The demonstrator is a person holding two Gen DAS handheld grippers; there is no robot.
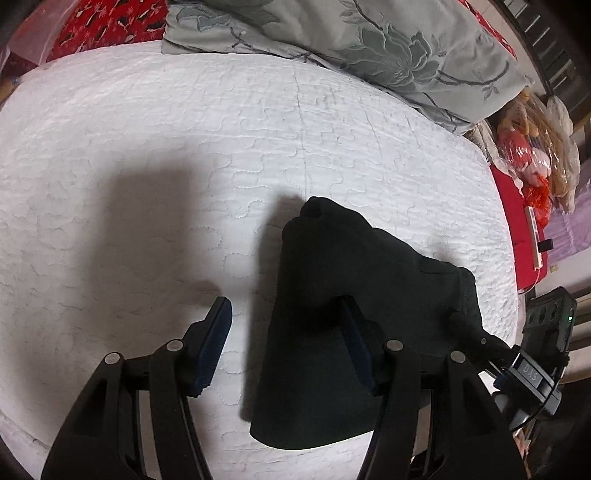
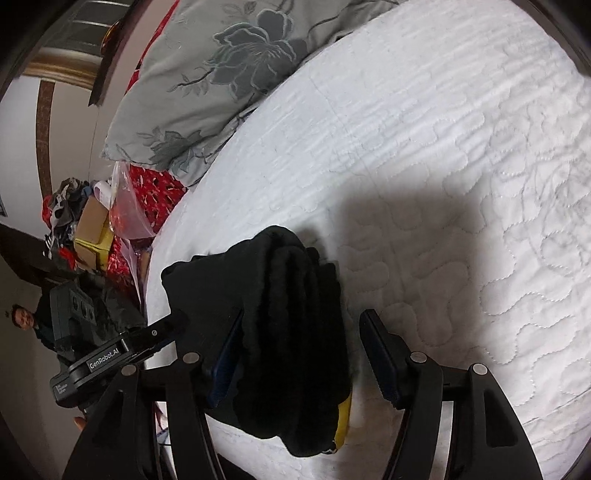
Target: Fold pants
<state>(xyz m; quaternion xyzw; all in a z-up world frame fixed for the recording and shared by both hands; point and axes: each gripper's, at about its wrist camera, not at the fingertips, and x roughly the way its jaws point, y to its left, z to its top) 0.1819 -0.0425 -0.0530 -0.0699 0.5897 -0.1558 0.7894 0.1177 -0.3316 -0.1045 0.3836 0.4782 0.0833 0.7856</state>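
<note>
Nearest in the left wrist view, the left gripper (image 1: 286, 332) stands about half open with nothing clamped: its 9 o'clock pad sits over bare quilt, and its 3 o'clock pad overlaps the black pants (image 1: 354, 325), whether touching I cannot tell. In the right wrist view the right gripper (image 2: 301, 354) is likewise spread; the stacked layers of the pants (image 2: 291, 332) lie between its jaws, the 9 o'clock pad close against the fabric, the 3 o'clock pad standing clear of it, so no grip is made.

The pants sit as a compact folded bundle on the white quilted bed cover (image 1: 221, 147), near its edge, at about 5 o'clock in the left view and 6 o'clock in the right. A yellow strip (image 2: 343, 421) peeks from under the bundle at 5 o'clock.

Judging by the thick stack, the folding looks nearly done; this seems the release or tidy-up step. The next move likely calls for pulling both grippers clear without dragging the layers, or a light press to flatten the pile.

Farther off, a grey floral pillow (image 1: 388, 48) lies at 12 o'clock, with red patterned fabric (image 1: 107, 22) beyond at 11.
</note>
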